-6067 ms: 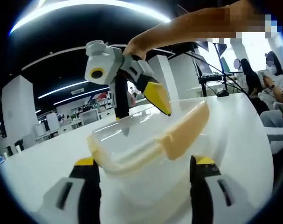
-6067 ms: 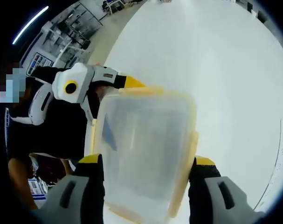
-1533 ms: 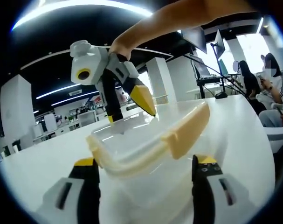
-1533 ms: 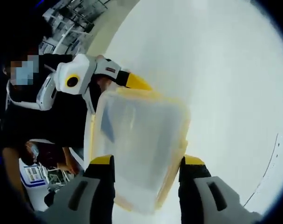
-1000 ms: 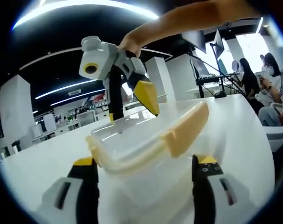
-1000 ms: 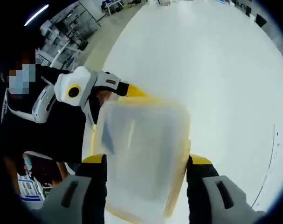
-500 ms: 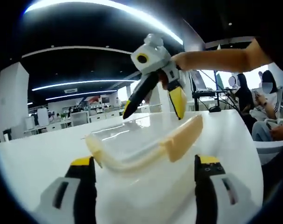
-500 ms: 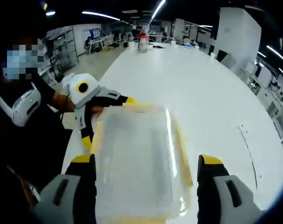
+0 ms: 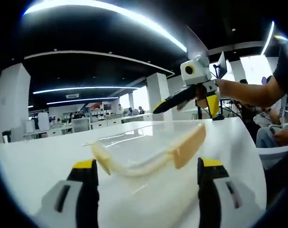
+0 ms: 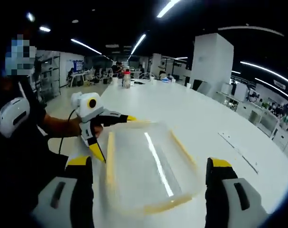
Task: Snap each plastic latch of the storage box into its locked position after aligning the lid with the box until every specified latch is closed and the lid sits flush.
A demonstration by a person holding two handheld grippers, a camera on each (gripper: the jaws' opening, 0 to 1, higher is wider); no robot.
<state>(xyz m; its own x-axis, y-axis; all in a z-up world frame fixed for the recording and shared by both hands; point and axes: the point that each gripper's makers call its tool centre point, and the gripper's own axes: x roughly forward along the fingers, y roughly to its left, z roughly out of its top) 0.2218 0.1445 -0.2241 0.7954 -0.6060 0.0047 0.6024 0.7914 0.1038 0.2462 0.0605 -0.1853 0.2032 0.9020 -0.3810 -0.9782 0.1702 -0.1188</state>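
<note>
One storage box (image 10: 151, 166), clear with a pale yellow rim, is seen lying on the white table (image 10: 219, 118). It sits between the two tongs and just ahead of each pair of jaws, so that both ends can be reached without the box being moved.

In the left gripper view, the left gripper (image 9: 144, 199) is held low at the near end of the box, its jaws parted and nothing between them. One yellow latch (image 9: 189, 145) is seen at the right of that end, sticking out from the rim rather than folded down; it is judged to be not yet snapped, though the fisheye blur leaves this uncertain. The lid (image 9: 144, 140) appears to rest on the box, presumably aligned so the latches can be pressed.

In the right gripper view, the right gripper (image 10: 148, 199) is released as well, jaws wide on either side of the near end of the box, which is not gripped. Its raised position is taken as one from which a latch can be pushed down.

Counted: two tongs, one box, one lid, one latch clearly made out. A bottle (image 10: 126, 79) stands far up the table, well apart from both tongs, and a person's hand (image 9: 243, 92) is seen on the right gripper.
</note>
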